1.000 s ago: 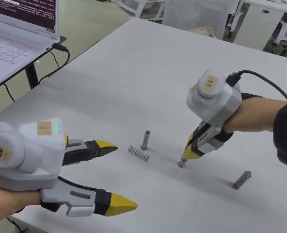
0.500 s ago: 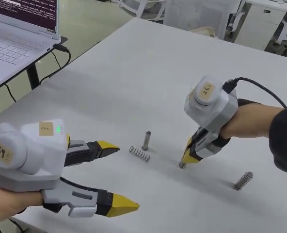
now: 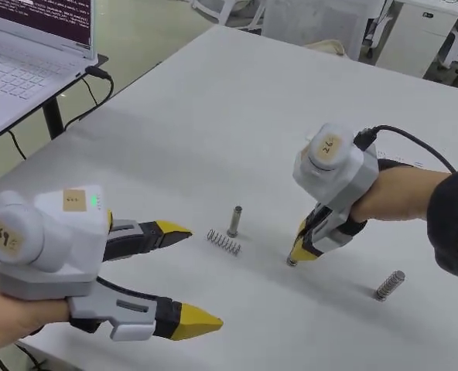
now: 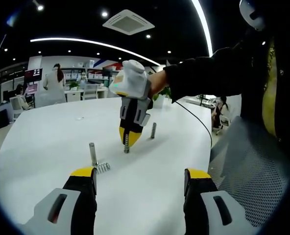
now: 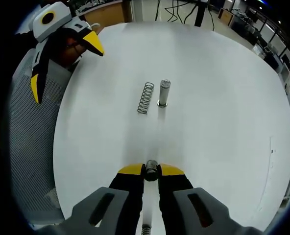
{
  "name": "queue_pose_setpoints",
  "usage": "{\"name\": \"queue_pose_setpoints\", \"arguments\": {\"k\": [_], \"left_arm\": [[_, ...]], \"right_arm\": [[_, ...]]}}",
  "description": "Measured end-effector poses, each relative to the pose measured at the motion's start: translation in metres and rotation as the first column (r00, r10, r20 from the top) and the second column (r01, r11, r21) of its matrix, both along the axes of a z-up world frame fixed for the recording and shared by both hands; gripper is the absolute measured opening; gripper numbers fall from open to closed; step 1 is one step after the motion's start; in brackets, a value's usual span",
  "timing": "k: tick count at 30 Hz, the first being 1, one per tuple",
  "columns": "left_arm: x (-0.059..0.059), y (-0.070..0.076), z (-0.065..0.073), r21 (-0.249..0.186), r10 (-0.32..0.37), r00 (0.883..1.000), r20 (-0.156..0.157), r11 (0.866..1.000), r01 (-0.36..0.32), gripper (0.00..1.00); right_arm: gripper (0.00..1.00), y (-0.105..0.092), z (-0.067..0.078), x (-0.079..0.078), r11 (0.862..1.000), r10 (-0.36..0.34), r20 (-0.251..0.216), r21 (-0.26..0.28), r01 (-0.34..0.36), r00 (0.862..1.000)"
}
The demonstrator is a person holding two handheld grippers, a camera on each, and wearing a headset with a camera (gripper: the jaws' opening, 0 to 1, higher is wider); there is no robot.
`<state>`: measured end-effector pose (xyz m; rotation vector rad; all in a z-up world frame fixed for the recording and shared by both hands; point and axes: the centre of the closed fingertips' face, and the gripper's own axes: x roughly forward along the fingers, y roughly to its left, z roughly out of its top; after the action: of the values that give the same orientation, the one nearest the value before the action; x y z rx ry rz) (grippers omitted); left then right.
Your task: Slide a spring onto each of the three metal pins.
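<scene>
A white bench [image 3: 237, 108] stands on a pale floor [image 3: 148, 39]. Left of the bench, an open laptop [image 3: 28, 46] sits on a dark side table [image 3: 52, 120]. Above the bench are a curved strip light [image 4: 101, 45] and a ceiling vent [image 4: 129, 22].

Ceiling lights [image 4: 86, 42] are shining evenly; a soft shadow is lying beside the right gripper [image 3: 293, 258]; fisheye edges are curving.

Around my white workbench [image 3: 237, 108]
An open laptop [image 3: 28, 46] sits on a dark side table [image 3: 47, 107] at my ten o'clock, with a black cable [image 3: 99, 83] running from its right edge; a grey mesh chair [image 4: 253, 161] stands just beside the bench.
</scene>
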<state>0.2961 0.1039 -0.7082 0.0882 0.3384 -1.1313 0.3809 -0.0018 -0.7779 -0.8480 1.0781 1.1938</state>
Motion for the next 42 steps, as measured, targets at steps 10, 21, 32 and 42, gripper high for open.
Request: {"name": "queue_pose_setpoints", "arguments": {"k": [10,21,32,42], "left_arm": [[0.0009,0.0005,-0.0010,-0.002,0.002,1.000,-0.003,1.000,-0.002,0.69],[0.0016,0.0009,-0.0014,0.000,-0.001,1.000,-0.002,1.000,0.001,0.68],[0.0033,0.0005,-0.0018,0.003,-0.003,1.000,-0.003,1.000,0.003,0.68],[0.0040,-0.0006,-0.0019,0.008,-0.006,1.000,-0.003,1.000,0.006,0.67]], "right_arm": [[0.08,0.0012,-0.0001,0.0004,1.000,-0.007,-0.004,0.004,0.007,1.000],[0.14,0.0021,0.0000,-0.0004,1.000,-0.009,-0.005,0.014,0.009,1.000],[0.29,0.0024,0.0034,0.0000,0.999,-0.015,0.003,0.045,0.015,1.000],[0.43,0.0033,0.0090,0.0017,0.997,-0.029,0.015,0.075,0.028,0.999]]}}
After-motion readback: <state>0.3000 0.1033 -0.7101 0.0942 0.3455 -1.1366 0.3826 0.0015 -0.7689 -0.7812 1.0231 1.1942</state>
